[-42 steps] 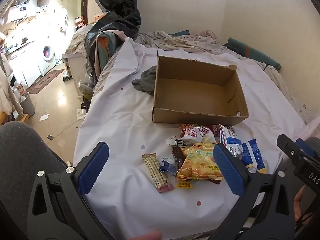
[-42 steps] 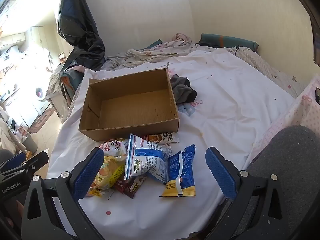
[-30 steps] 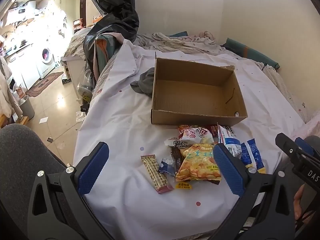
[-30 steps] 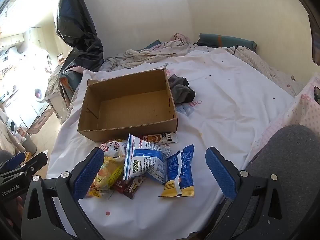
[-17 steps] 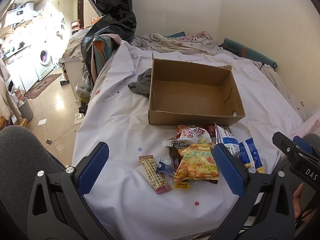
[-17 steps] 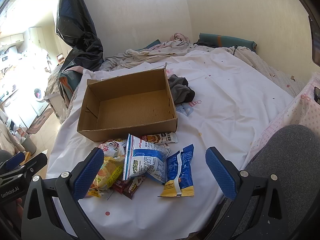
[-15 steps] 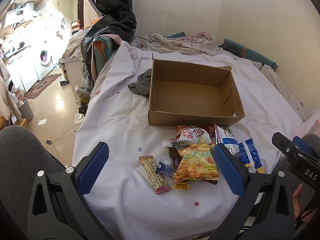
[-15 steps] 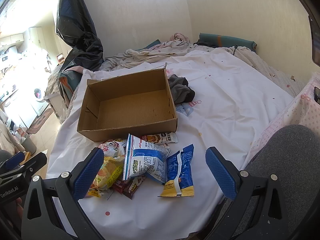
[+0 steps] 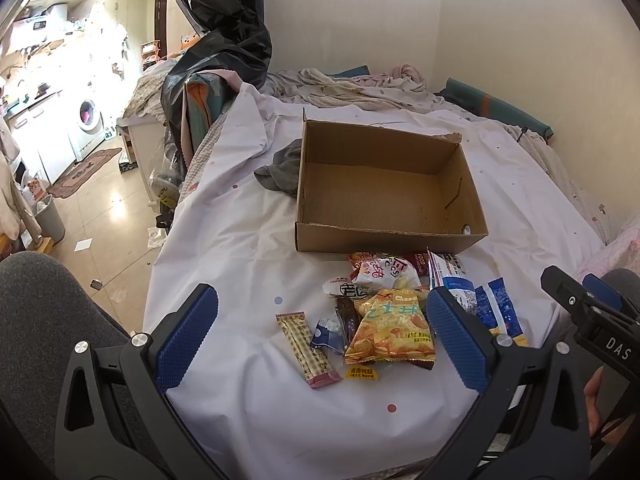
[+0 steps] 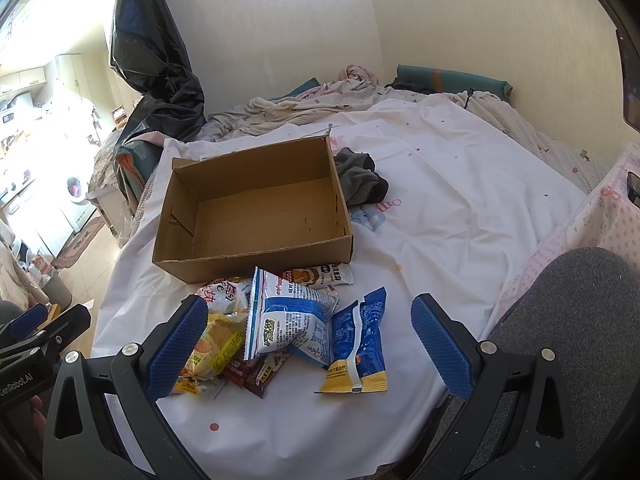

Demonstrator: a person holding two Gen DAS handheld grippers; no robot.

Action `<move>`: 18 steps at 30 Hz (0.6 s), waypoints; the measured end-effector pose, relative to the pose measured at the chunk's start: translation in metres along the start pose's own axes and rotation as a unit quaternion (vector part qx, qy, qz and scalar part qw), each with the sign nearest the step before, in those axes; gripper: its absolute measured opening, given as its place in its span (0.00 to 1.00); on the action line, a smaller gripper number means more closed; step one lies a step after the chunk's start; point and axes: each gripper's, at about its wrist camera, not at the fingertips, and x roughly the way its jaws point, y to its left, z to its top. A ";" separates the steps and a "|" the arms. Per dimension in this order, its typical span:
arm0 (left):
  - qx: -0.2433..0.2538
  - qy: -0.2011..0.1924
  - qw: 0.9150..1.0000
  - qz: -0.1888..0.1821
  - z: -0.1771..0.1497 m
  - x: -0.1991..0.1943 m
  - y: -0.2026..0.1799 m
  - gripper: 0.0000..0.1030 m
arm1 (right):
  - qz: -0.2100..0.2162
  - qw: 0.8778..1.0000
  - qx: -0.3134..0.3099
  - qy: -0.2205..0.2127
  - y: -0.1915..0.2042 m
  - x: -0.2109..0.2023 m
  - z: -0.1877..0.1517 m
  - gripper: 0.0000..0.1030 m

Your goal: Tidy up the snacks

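Crinkled snack packets [image 9: 384, 308] lie heaped beside the empty cardboard box [image 9: 384, 184] on the bed sheet [image 10: 460, 208]; both tools, left tool [image 9: 320, 336] and right tool [image 10: 306, 346], hang released.

Two wrist views from the near edge, facing forward, sharing the cardboard box [image 9: 384, 196] [image 10: 256, 216].

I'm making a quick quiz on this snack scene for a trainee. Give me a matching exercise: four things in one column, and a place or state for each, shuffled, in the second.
Things:
1. cardboard box
2. orange chip bag
3. grey cloth
4. left gripper

Places or states:
A. open, holding nothing
B. lies among the snack pile on the white sheet
C. crumpled against the box's outer side
D. empty, top open

Pairs: 1-D, 2-B, 3-C, 4-A
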 end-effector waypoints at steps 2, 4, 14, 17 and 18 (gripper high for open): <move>-0.002 -0.001 1.000 0.000 0.000 0.000 0.000 1.00 | 0.000 1.000 0.001 -0.001 0.000 0.000 0.000 1.00; -0.003 -0.002 1.000 -0.001 0.000 -0.001 0.000 1.00 | 0.000 1.000 0.001 0.001 0.001 0.000 0.000 1.00; -0.002 -0.002 1.000 -0.002 0.001 -0.002 -0.001 1.00 | -0.002 1.000 -0.001 0.003 -0.001 0.002 -0.001 1.00; -0.003 -0.002 1.000 -0.002 0.001 -0.002 -0.001 1.00 | -0.003 1.000 -0.001 0.003 0.000 0.003 -0.001 1.00; -0.003 -0.002 1.000 -0.001 0.001 -0.002 -0.001 1.00 | -0.003 1.000 -0.001 0.003 0.000 0.003 -0.001 1.00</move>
